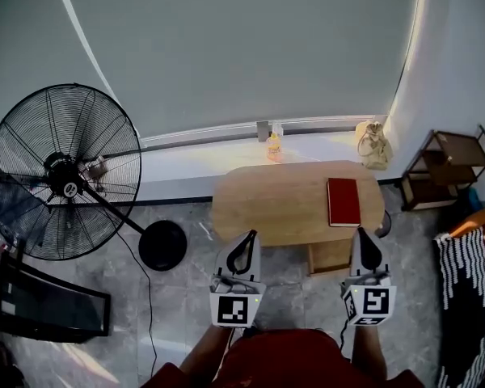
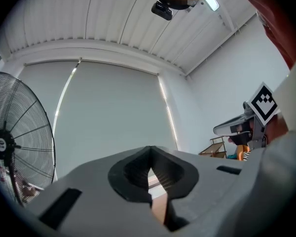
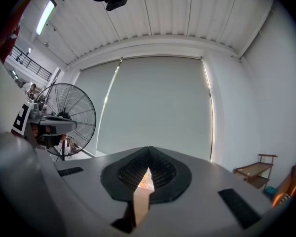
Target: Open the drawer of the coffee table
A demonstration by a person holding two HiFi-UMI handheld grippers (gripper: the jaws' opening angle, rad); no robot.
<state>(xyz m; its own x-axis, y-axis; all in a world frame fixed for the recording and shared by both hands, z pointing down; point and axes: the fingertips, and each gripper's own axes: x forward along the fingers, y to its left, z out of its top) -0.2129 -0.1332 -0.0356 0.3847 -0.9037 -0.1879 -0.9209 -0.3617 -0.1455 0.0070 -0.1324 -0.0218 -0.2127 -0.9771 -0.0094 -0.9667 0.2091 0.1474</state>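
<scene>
Wooden coffee table [image 1: 283, 208] ahead of you, both grippers closed on nothing

You hold the left gripper [image 1: 249, 239] and the right gripper [image 1: 364, 237] side by side at the table's near edge, both pointing away from you and touching nothing. In each gripper view the jaws meet at the tips with nothing between them. The drawer [image 1: 330, 257] shows as a wooden block under the near right part of the tabletop, between your grippers and closer to the right one. You cannot tell from here whether it is pulled out. A red book [image 1: 343, 201] lies flat on the right of the tabletop. On the far ledge stand a small orange bottle [image 1: 274, 146] and, further right, a tan bag [image 1: 374, 145]. A black fan [image 1: 65, 172] stands on the floor to the left.
</scene>
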